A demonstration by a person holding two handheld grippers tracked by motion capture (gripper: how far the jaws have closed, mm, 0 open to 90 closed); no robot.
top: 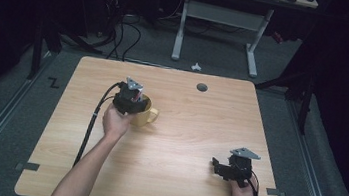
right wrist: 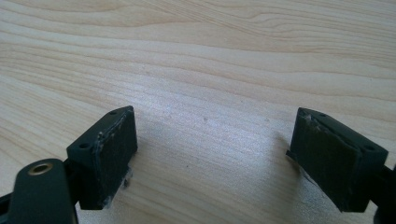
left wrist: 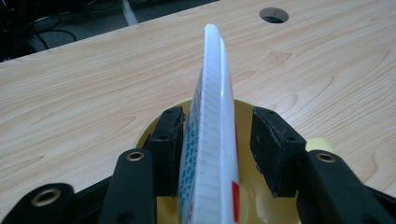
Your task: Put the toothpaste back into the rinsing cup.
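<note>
right hand: comes in at bottom right of the high view, holds right gripper (top: 215,164) low over the near right part of the table (top: 192,145).
right gripper jaws: spread wide, nothing between them; right gripper view has both black pads (right wrist: 113,149) over bare wood, tips at or just off the surface, contact can't be told.
left hand: left hand (top: 115,121) and forearm come in from bottom left and grip the left gripper (top: 131,104) from behind, at left centre of the table.
left gripper: pointing down into the yellow mug (top: 146,113); grey three-cornered plate on top, black cable trailing back toward the near edge.
left gripper jaws: partly spread. In the left gripper view a flat white tube (left wrist: 212,135) with blue print and a red patch stands between them; left pad (left wrist: 169,140) sits right at the tube, right pad has a clear gap. Not pinching.
tube: upright, slightly tilted, lower end inside the mug, crimped top edge rising above the jaws.
mug: on the table under the left gripper, handle pointing right; yellow rim (left wrist: 243,105) just beyond the pads.
in the way: gripper body covers most of the mug from above; tube blocks the middle of the left gripper view.
far table: round cable hole (top: 202,87) near the far edge, well apart from the mug.
beyond table: grey floor, black cables, white desk frame (top: 218,30), small white object on the floor.
</note>
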